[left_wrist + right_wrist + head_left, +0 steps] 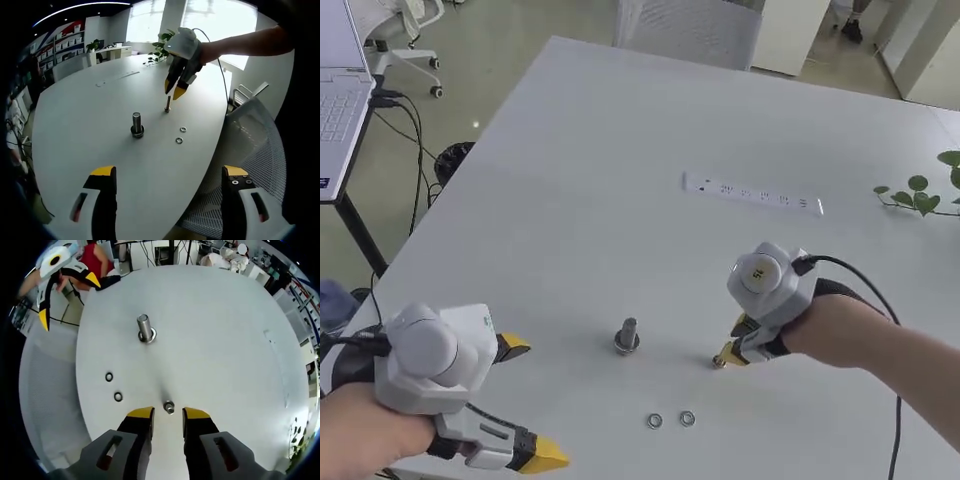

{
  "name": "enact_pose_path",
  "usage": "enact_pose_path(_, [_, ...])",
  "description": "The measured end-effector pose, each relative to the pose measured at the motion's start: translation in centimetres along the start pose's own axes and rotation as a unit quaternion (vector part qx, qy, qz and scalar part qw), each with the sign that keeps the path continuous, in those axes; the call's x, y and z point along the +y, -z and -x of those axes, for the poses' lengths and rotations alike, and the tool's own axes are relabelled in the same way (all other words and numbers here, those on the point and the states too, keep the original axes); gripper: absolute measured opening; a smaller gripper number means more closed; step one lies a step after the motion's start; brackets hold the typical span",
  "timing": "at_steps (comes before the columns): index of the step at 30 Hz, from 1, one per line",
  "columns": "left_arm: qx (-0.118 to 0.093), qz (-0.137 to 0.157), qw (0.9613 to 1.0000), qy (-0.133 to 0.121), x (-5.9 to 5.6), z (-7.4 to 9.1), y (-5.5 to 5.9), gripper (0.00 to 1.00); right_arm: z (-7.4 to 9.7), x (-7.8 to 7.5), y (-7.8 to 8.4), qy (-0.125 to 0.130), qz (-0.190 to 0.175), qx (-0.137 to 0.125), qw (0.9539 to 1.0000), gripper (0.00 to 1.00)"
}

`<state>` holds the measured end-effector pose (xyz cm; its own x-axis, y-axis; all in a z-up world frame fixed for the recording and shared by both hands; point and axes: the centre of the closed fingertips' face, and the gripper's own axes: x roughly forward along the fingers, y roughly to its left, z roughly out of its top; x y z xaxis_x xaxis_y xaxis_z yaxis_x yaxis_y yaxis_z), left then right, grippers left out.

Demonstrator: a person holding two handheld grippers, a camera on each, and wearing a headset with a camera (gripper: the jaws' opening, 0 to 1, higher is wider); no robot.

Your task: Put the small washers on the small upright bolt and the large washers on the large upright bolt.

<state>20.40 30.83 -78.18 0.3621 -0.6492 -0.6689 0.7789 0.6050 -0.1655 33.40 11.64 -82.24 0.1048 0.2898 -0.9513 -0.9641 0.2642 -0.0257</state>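
Jaws of the right tongs (167, 415) are standing slightly apart, empty, flanking the small upright steel bolt (169, 407). Left tongs (169, 172) are gaping wide, empty.

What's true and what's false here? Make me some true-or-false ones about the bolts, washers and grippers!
1. Two washers lie loose on the table. True.
2. The big bolt lies on its side. False: it stands upright.
3. The left gripper is wide open and holds nothing. True.
4. The right gripper is at the big bolt. False: its tips are at the small bolt.
5. A power strip lies on the table, beyond the bolts. True.
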Motion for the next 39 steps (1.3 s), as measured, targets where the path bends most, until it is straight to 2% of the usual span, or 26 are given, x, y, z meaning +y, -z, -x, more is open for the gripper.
enact_pose_path(16, [0.004, -0.014, 0.9999, 0.005, -0.6, 0.4, 0.0, 0.86, 1.1, 2.6, -0.8, -0.007, -0.005, -0.021, 0.9997, 0.24])
enact_pose_path(25, [0.004, -0.018, 0.9998, 0.005, -0.8, 0.6, 0.0, 0.85, 1.0, 4.3, -0.7, -0.016, -0.005, -0.024, 0.9996, 0.25])
enact_pose_path(33, [0.006, -0.023, 0.9997, 0.008, -1.3, 0.6, 0.0, 0.85, 0.2, 6.7, -0.5, -0.03, -0.002, -0.024, 0.9992, 0.25])
enact_pose_path(39, [0.003, -0.024, 0.9997, 0.007, -1.3, 0.6, -0.3, 0.84, -0.1, 7.6, -0.4, -0.034, -0.001, -0.024, 0.9991, 0.25])
